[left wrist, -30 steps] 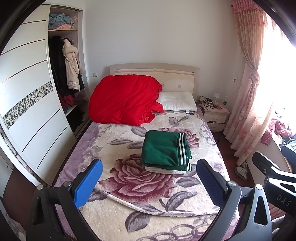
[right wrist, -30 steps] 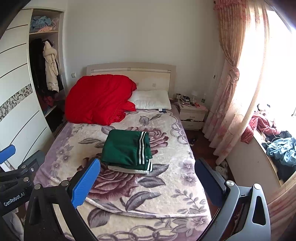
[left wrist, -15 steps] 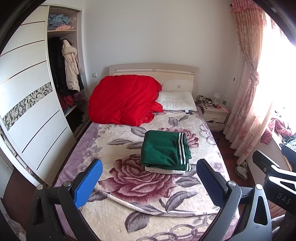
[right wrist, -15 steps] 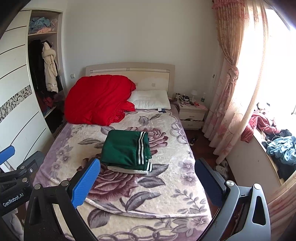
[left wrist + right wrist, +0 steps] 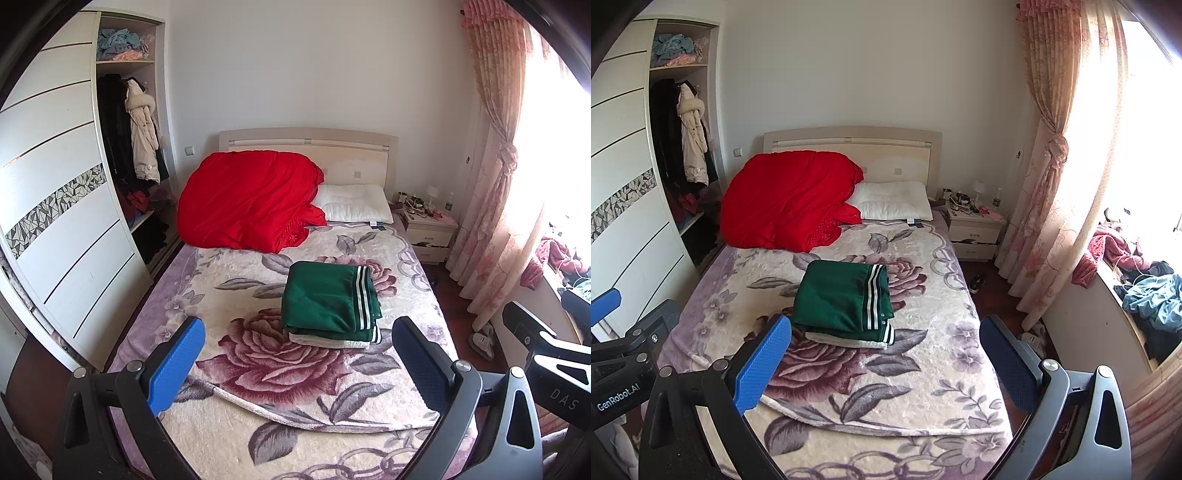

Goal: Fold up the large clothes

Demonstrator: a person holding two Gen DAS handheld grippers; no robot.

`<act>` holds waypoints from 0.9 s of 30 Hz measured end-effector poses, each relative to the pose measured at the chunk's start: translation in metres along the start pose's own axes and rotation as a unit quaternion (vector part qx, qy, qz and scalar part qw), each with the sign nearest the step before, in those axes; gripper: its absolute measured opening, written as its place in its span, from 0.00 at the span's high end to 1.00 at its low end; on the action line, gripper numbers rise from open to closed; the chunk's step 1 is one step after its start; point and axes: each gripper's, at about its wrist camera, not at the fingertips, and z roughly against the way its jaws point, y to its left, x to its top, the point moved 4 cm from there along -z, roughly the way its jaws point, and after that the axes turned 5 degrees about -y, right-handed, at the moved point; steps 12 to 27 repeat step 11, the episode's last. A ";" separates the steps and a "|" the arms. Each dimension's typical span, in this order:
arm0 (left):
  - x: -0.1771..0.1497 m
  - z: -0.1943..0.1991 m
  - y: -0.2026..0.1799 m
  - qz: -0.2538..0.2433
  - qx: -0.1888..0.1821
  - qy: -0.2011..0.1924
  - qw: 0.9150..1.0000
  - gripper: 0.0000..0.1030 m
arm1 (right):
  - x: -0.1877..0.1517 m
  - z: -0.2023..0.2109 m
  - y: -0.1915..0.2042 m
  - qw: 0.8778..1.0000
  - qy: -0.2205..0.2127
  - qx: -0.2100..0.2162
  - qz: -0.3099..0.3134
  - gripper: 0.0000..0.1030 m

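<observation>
A folded green garment with white stripes [image 5: 325, 299] lies on top of a folded white one, in the middle of the bed with the flowered blanket [image 5: 258, 369]. It also shows in the right wrist view [image 5: 842, 299]. My left gripper [image 5: 295, 365] is open and empty, held well back above the foot of the bed. My right gripper [image 5: 884, 362] is open and empty too, beside the left one, and part of it shows at the right edge of the left wrist view [image 5: 546, 362].
A red quilt [image 5: 247, 206] and a white pillow [image 5: 354, 208] lie at the head of the bed. An open wardrobe [image 5: 129, 166] stands on the left. A nightstand [image 5: 975, 229], curtains [image 5: 1052, 184] and a sill with heaped clothes [image 5: 1145, 295] are on the right.
Both views have drifted very slightly. The clothes and both grippers stand as before.
</observation>
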 end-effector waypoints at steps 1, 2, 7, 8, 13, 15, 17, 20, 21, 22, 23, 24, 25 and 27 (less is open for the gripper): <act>0.000 0.000 0.000 0.001 0.000 0.000 1.000 0.00 | -0.001 0.001 0.000 1.000 0.000 0.000 0.000 0.00; 0.000 0.000 0.000 0.001 0.001 -0.001 1.000 0.00 | -0.001 0.001 0.000 1.000 0.000 0.000 -0.001 0.00; 0.001 0.002 0.000 0.001 0.003 -0.003 1.000 0.00 | -0.002 0.002 0.001 1.000 -0.001 -0.001 -0.001 0.00; 0.002 0.003 0.000 0.001 0.006 -0.006 1.000 0.00 | -0.001 0.001 0.001 1.000 -0.002 -0.001 -0.001 0.00; 0.003 0.004 0.001 0.004 0.004 -0.008 1.000 0.00 | -0.003 0.004 0.003 1.000 -0.002 -0.001 -0.002 0.00; 0.003 0.004 0.001 0.004 0.004 -0.008 1.000 0.00 | -0.003 0.004 0.003 1.000 -0.002 -0.001 -0.002 0.00; 0.003 0.004 0.001 0.004 0.004 -0.008 1.000 0.00 | -0.003 0.004 0.003 1.000 -0.002 -0.001 -0.002 0.00; 0.003 0.004 0.001 0.004 0.004 -0.008 1.000 0.00 | -0.003 0.004 0.003 1.000 -0.002 -0.001 -0.002 0.00; 0.003 0.004 0.001 0.004 0.004 -0.008 1.000 0.00 | -0.003 0.004 0.003 1.000 -0.002 -0.001 -0.002 0.00; 0.003 0.004 0.001 0.004 0.004 -0.008 1.000 0.00 | -0.003 0.004 0.003 1.000 -0.002 -0.001 -0.002 0.00; 0.003 0.004 0.001 0.004 0.004 -0.008 1.000 0.00 | -0.003 0.004 0.003 1.000 -0.002 -0.001 -0.002 0.00; 0.003 0.004 0.001 0.004 0.004 -0.008 1.000 0.00 | -0.003 0.004 0.003 1.000 -0.002 -0.001 -0.002 0.00; 0.003 0.004 0.001 0.004 0.004 -0.008 1.000 0.00 | -0.003 0.004 0.003 1.000 -0.002 -0.001 -0.002 0.00; 0.003 0.004 0.001 0.004 0.004 -0.008 1.000 0.00 | -0.003 0.004 0.003 1.000 -0.002 -0.001 -0.002 0.00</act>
